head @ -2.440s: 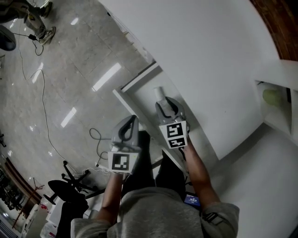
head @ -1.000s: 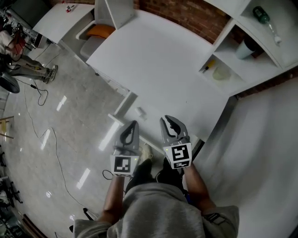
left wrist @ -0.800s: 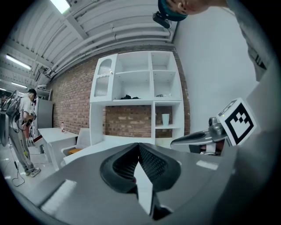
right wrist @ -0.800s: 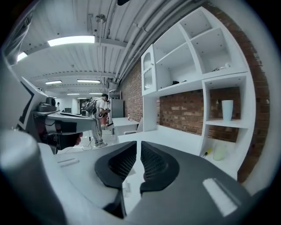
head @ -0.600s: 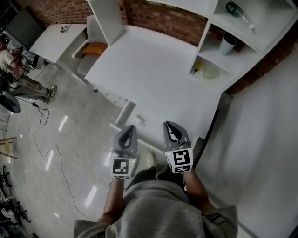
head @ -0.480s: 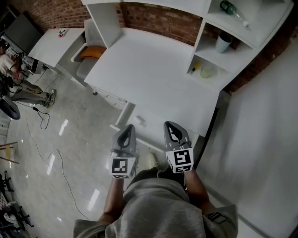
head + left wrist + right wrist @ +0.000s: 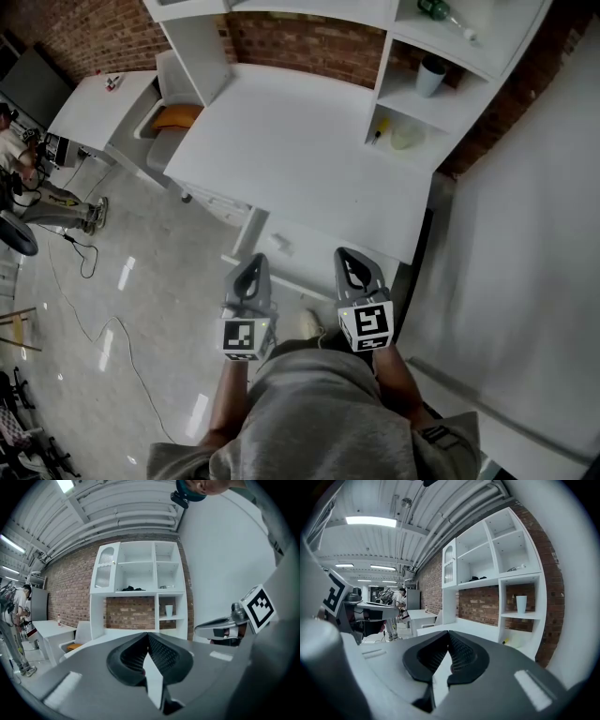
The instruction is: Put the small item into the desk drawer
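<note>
Well back from the desk (image 7: 300, 141), both grippers pressed shut and empty, the small item (image 7: 278, 242) lying in the open drawer (image 7: 305, 261).

From the head view, the left gripper (image 7: 253, 264) and the right gripper (image 7: 349, 257) are held up side by side, apart from each other, just in front of the person's grey sweater (image 7: 314, 412) and pointing toward the desk's front edge. Each gripper's own view shows its ribbed pads meeting at the tip with nothing between them. The small white item sits near the left end of the drawer, which sticks out below the desk front, clear of both grippers. A white cup (image 7: 431, 75) and a yellow pen (image 7: 380, 129) stand in the shelves at the desk's right end. A chair with an orange cushion (image 7: 175, 116) is at its left.
</note>
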`<state>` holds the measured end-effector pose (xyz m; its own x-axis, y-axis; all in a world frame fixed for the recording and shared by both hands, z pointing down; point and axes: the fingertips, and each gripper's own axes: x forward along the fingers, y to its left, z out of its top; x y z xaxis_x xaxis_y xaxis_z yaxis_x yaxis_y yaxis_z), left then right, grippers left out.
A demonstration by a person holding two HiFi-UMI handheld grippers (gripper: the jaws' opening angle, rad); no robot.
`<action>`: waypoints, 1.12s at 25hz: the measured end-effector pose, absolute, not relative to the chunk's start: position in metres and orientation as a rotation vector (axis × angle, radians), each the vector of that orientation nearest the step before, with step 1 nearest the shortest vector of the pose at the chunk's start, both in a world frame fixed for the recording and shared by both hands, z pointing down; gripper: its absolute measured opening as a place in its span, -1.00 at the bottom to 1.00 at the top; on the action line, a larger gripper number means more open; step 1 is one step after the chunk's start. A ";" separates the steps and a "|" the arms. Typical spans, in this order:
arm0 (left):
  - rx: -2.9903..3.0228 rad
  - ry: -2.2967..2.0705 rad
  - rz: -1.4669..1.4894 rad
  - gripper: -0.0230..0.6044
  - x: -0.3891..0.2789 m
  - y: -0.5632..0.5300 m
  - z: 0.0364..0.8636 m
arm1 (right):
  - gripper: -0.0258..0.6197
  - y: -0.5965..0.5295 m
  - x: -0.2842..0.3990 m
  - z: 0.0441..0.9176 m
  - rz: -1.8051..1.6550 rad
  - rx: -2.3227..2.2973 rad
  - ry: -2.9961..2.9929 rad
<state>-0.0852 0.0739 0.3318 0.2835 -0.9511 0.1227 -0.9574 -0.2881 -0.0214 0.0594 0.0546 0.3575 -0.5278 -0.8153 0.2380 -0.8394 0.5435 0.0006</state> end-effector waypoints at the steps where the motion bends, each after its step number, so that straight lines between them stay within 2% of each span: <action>1: 2.474 -1.837 0.171 -0.89 -0.085 0.074 0.332 | -0.91 0.055 0.060 0.358 0.169 1.398 -2.566; 28: 2.471 -1.824 0.194 -0.89 -0.091 0.068 0.338 | -0.91 0.048 0.054 0.357 0.156 1.393 -2.571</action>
<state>-0.0907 0.0680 0.3384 0.2903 -0.9468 0.1389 -0.9549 -0.2961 -0.0231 0.0539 0.0479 0.3571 -0.5296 -0.8147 0.2362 -0.8373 0.5466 0.0081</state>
